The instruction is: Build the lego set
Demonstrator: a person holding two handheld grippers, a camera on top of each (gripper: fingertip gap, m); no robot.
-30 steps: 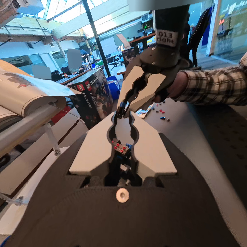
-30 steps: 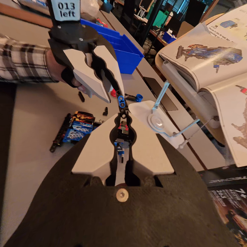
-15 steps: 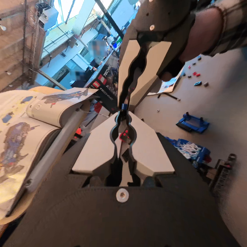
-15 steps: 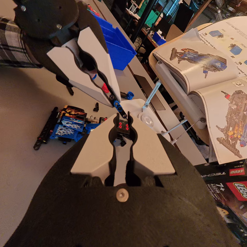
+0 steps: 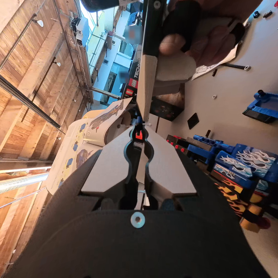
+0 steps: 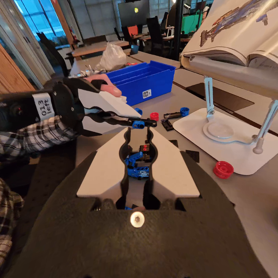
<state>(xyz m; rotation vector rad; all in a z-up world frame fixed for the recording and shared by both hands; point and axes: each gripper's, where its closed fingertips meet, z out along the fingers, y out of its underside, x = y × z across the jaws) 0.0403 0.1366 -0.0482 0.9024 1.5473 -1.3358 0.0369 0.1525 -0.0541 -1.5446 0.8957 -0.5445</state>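
Change: right tongs (image 6: 137,129), clamped on the assembly before, now gape apart and empty.
Left tongs (image 6: 139,119): closed on a black beam (image 6: 142,122) with blue connector.
Model (image 6: 137,165): on bench (image 6: 248,195), below beam.

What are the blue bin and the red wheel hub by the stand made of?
Open blue rectangular bin: looks like moulded rigid plastic, semi-gloss, uniform colour, stepped inner walls. Red round wheel hub: likely hard plastic, slightly glossy, crisp moulded ribs. Neither is certain from looks alone.
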